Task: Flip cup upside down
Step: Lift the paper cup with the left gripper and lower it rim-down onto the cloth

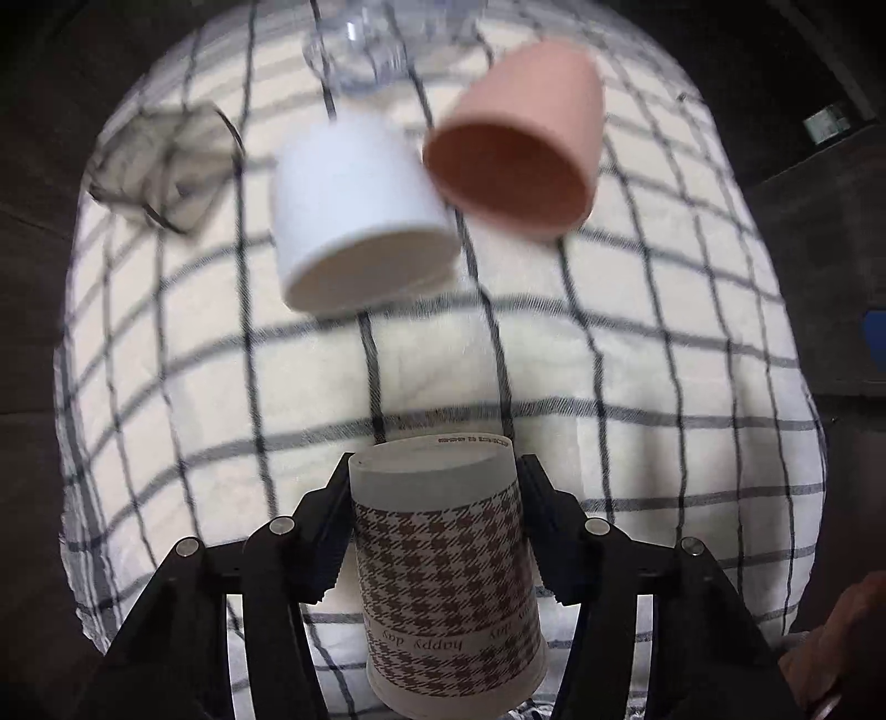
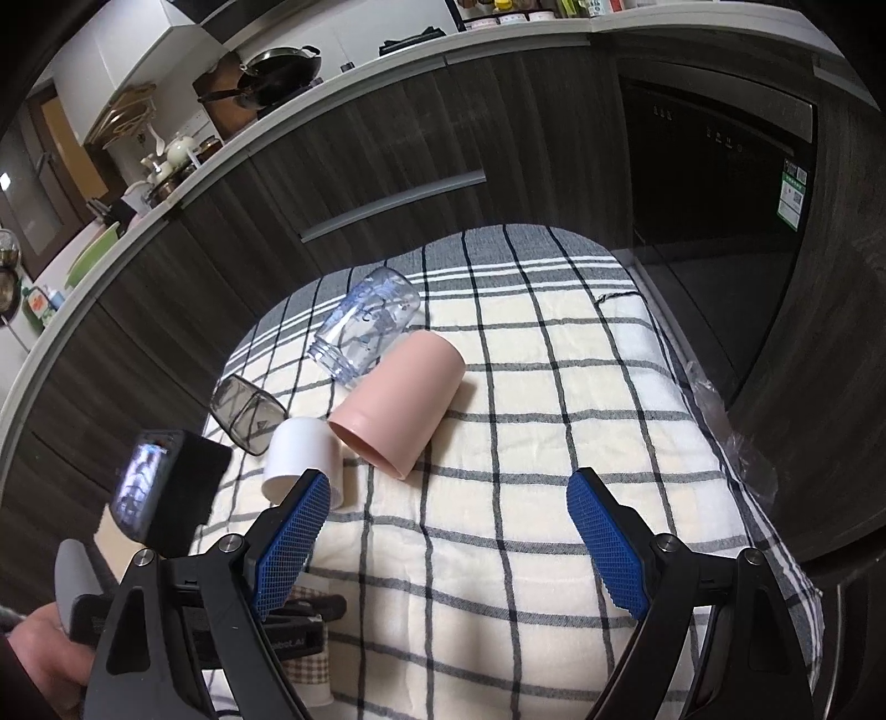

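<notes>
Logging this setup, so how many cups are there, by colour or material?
Pink cup: 1
White cup: 1
Houndstooth paper cup: 1, in the left gripper
Clear plastic cup: 1
Smoky grey cup: 1
Total: 5

Home kitchen. Dark wood-grain cabinets (image 2: 387, 138) running under a pale counter (image 2: 310, 94); wok (image 2: 282, 69), teapot (image 2: 180, 148) and jars (image 2: 531, 11) sitting on it; built-in oven (image 2: 714, 183) showing at right; checked cloth (image 2: 498, 498) lying in front.
</notes>
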### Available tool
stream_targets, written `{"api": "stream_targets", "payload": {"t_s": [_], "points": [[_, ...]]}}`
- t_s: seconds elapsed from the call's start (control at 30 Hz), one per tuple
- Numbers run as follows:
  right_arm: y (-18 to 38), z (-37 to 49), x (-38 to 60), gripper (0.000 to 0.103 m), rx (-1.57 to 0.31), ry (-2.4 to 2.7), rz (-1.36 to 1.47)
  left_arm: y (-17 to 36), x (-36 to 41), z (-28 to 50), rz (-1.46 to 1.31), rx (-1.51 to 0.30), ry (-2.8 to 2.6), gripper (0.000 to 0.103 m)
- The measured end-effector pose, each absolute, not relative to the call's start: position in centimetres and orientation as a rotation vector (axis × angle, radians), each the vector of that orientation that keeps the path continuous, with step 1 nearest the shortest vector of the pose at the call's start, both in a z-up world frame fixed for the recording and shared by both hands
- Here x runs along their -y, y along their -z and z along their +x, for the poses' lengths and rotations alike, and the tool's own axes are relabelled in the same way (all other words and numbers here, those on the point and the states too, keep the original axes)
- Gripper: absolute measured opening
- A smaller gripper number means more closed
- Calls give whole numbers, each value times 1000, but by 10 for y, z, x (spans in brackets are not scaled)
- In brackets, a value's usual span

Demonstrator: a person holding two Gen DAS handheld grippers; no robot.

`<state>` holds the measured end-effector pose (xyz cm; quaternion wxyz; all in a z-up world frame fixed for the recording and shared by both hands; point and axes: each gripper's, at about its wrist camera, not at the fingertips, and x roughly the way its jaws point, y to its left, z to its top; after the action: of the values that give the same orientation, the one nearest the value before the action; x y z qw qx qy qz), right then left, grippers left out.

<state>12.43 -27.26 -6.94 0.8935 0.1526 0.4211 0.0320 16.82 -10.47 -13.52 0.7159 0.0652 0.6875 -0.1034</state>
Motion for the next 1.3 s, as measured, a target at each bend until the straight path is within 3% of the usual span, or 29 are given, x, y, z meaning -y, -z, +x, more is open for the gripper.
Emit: {"api": "stream_targets", "payload": {"t_s": [0.3,0.7,0.93,1.3], "points": [[51,100,259,87,-822,-69,290,66,82,128,179,-1052,242,55],[57,79,229,87,-805,-45,192,95,63,105,127,-598,233,55],[70,75,214,87,-827,-39,130,109,51,95,103,-530,194,55],[74,68,207,87,-855,-32,100,129,49,88,71,-683,208,59]]}}
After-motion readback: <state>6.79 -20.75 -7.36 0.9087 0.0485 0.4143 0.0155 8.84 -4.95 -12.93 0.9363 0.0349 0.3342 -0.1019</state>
